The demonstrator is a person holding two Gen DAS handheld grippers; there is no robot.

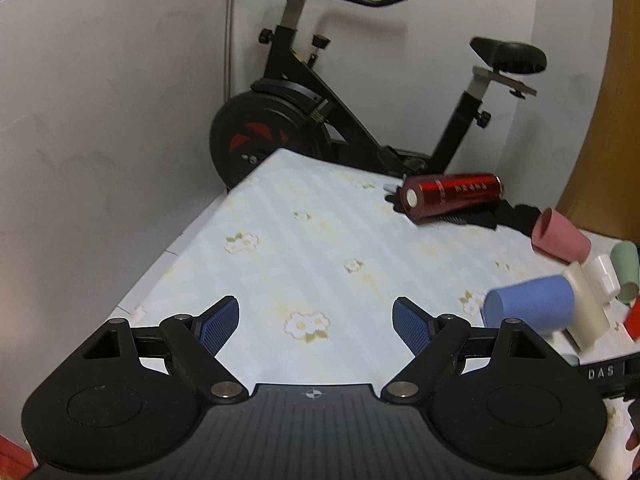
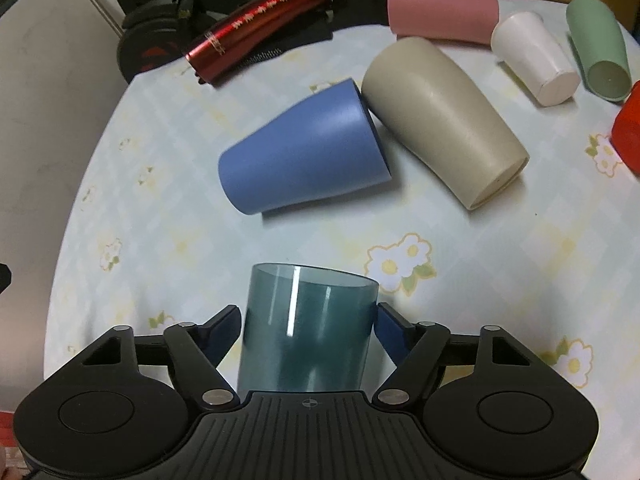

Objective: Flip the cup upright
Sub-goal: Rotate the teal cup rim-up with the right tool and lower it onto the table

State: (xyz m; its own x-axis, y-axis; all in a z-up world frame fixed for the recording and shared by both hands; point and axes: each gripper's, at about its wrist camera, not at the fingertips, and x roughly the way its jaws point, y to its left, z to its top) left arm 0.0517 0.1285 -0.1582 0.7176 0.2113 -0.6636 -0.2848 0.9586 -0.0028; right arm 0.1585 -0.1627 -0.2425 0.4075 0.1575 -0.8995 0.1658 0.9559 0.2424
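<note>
In the right wrist view a translucent teal cup (image 2: 308, 332) sits between the blue pads of my right gripper (image 2: 308, 330), which is shut on it; the cup points away from the camera over the table. Beyond it lie a blue cup (image 2: 304, 152) and a beige cup (image 2: 440, 120) on their sides, touching. My left gripper (image 1: 316, 326) is open and empty above the flowered tablecloth (image 1: 300, 248). The blue cup also shows in the left wrist view (image 1: 528, 308), to the right of the left gripper.
A pink cup (image 2: 440, 12), a white cup (image 2: 536, 64), a green cup (image 2: 600, 48) and a red metal bottle (image 2: 260, 28) lie at the table's far side. A red object (image 2: 628, 128) is at the right edge. An exercise bike (image 1: 320, 92) stands behind the table.
</note>
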